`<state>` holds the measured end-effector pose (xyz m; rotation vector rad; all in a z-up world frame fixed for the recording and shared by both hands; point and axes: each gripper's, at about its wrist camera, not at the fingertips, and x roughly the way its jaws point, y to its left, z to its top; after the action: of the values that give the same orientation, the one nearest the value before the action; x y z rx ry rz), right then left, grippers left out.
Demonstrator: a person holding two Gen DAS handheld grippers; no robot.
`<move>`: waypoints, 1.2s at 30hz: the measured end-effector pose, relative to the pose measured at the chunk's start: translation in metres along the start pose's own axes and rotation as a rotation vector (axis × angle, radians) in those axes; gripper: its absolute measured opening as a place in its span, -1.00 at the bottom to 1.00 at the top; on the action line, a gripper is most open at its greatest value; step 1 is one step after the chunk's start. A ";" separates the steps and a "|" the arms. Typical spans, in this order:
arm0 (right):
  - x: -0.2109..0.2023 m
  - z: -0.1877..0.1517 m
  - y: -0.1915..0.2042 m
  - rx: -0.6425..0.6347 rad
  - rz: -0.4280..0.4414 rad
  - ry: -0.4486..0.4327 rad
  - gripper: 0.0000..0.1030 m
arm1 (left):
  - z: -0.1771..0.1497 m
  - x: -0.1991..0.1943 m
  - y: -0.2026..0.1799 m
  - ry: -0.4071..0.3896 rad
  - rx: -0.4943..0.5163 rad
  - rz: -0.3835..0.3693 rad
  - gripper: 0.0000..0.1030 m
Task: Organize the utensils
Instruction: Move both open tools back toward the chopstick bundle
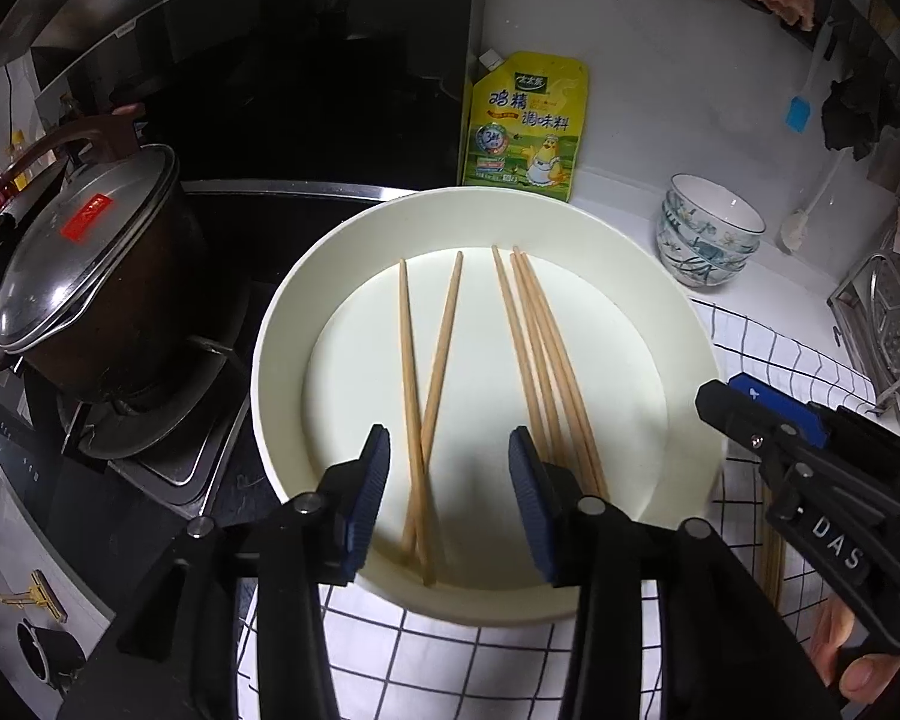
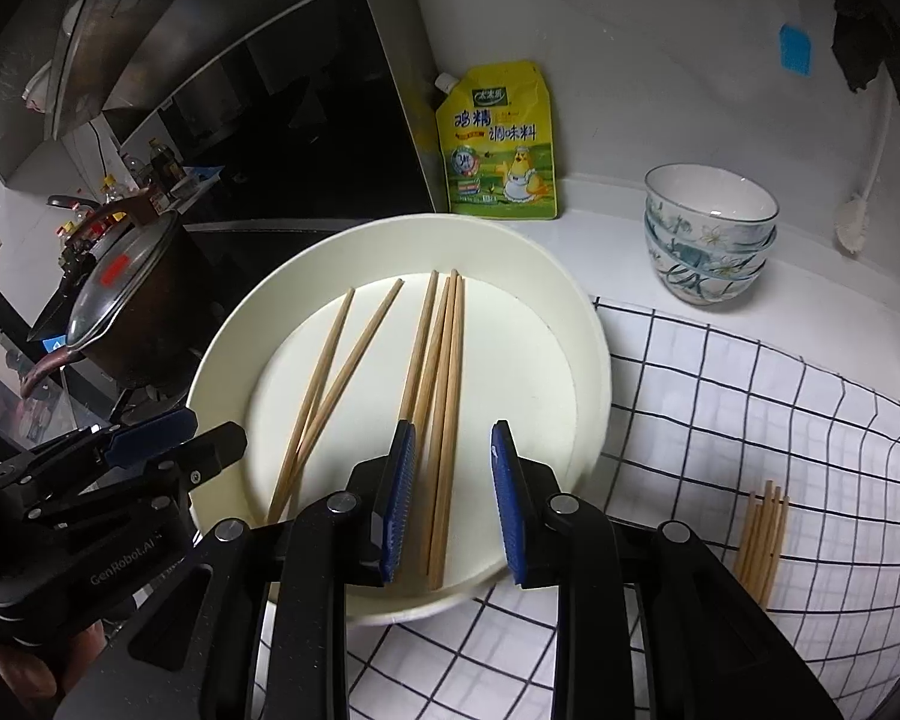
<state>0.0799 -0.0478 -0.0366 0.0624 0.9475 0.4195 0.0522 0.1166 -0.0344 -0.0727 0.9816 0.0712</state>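
Observation:
A wide cream plate (image 1: 282,324) (image 2: 588,336) holds several wooden chopsticks. Two crossed chopsticks (image 1: 417,384) (image 2: 324,384) lie on its left half and a bundle of several chopsticks (image 1: 546,360) (image 2: 444,384) on its right half. My left gripper (image 1: 448,480) is open over the crossed pair near the plate's front, holding nothing. My right gripper (image 2: 453,480) is open above the near ends of the bundle, holding nothing. More chopsticks (image 2: 762,534) (image 1: 771,558) lie on the checked cloth (image 2: 750,408) right of the plate.
A lidded dark pot (image 1: 90,276) (image 2: 120,300) sits on the stove at left. A yellow seasoning pouch (image 1: 525,126) (image 2: 498,144) leans on the back wall. Stacked patterned bowls (image 1: 711,234) (image 2: 711,234) stand at back right. A metal rack (image 1: 888,324) is at far right.

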 end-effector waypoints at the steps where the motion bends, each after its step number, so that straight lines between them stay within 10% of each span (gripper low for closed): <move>1: -0.002 -0.001 -0.001 -0.001 0.000 -0.002 -0.51 | -0.001 -0.002 -0.002 -0.003 0.003 -0.001 -0.20; 36: -0.091 -0.069 -0.109 0.131 -0.114 -0.024 -0.46 | -0.033 -0.032 -0.117 -0.002 0.131 -0.104 0.09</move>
<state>0.0137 -0.1909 -0.0325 0.1314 0.9487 0.2510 0.0178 -0.0036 -0.0224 -0.0031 0.9762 -0.0884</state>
